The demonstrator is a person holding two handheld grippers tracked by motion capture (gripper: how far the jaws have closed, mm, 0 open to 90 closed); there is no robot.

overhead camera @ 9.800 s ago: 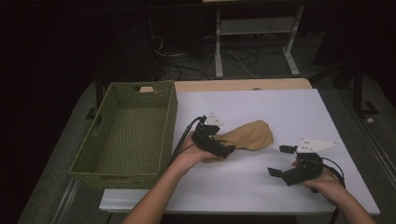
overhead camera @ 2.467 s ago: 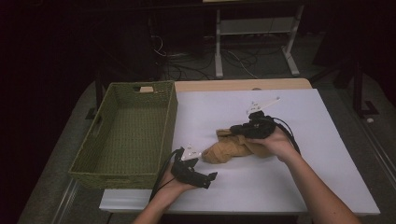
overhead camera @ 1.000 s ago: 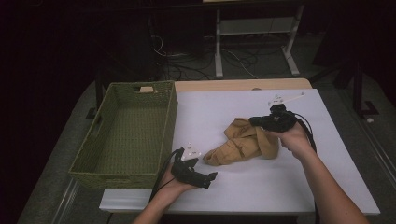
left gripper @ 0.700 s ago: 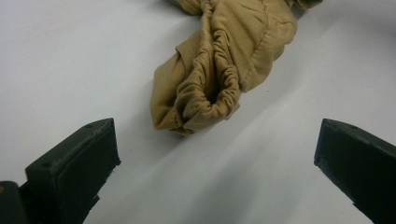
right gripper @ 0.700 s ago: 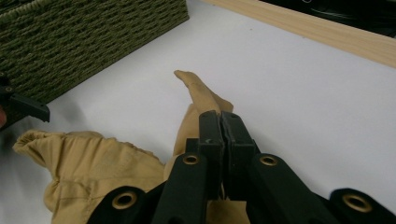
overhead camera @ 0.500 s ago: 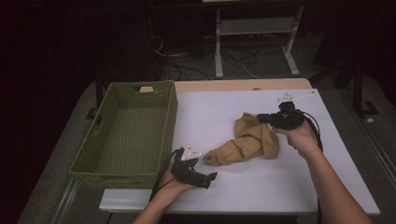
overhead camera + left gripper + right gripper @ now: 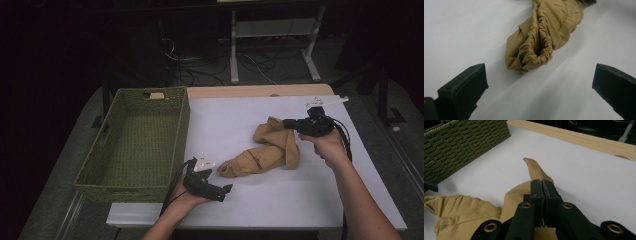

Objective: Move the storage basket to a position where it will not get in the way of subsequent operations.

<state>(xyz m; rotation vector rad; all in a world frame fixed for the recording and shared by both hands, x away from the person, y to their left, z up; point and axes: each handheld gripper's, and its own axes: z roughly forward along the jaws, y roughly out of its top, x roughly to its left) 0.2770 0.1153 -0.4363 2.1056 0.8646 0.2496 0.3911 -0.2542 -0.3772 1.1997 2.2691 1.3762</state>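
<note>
Right tool (image 7: 291,123) sits at the far right of the white tabletop (image 7: 280,200), jaws pressed together on a fold of the tan cloth garment (image 7: 265,152). In the right gripper view the jaws of the right tool (image 7: 541,185) meet with fabric pinched between them and one pointed corner of cloth poking out beyond the tips. Likely reason for the grip: pulling that end out to the right to spread or straighten the bunched piece.

The garment lies mid-tabletop, crumpled, running from the right tool down-left to a gathered end near the left tool (image 7: 226,189). That end has an elastic-looking ruched hem, seen close in the left gripper view (image 7: 541,47).

Left tool rests at the near edge, jaws spread wide and empty, pointed at the gathered end but apart from it. Judged as waiting to take that end once the cloth is stretched.

Green woven basket (image 7: 95,165) stands at the left, nothing in it, probably where the garment goes.
</note>
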